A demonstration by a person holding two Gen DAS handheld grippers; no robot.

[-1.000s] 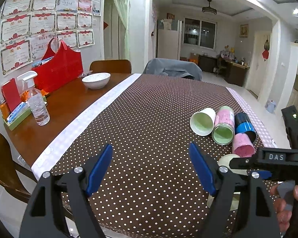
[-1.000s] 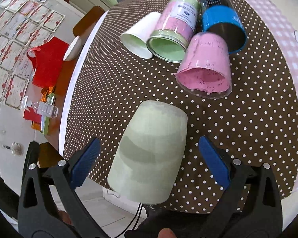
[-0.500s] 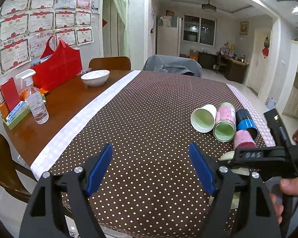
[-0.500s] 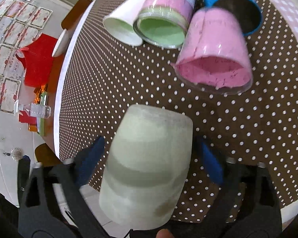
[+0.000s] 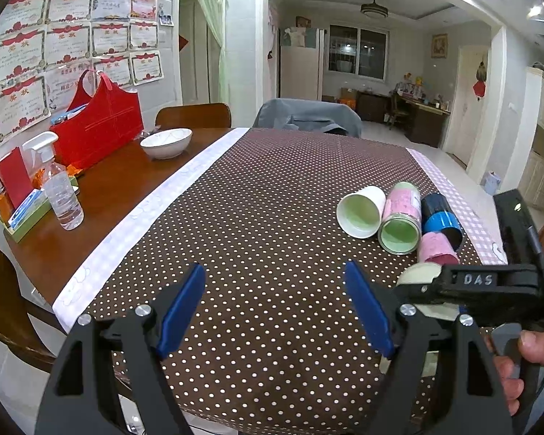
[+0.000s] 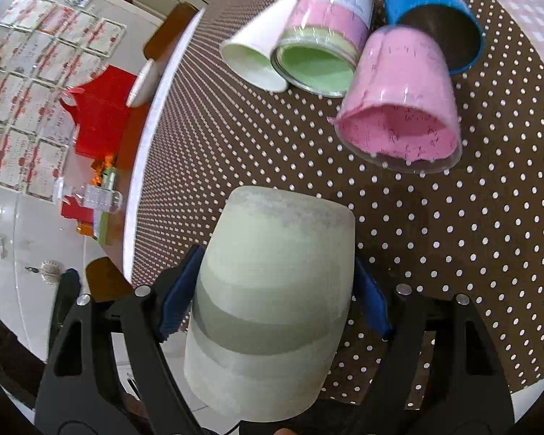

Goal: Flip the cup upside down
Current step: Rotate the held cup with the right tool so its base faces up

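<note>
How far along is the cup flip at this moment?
Done: the right gripper has closed its fingers around the pale green cup. In hand: the grasp only; no turn is visible. Left: inverting it onto the dotted tablecloth. The left gripper is open.

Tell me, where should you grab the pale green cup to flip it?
Grip the pale green cup round its middle band, one pad on each side, coming from its sides. Its rounded walls leave both ends free for turning. The right gripper already pinches it there.

The right tool [image 6: 273, 304], spread wide a second ago, has been closed onto the pale green cup [image 6: 272, 301] at lower centre.
</note>
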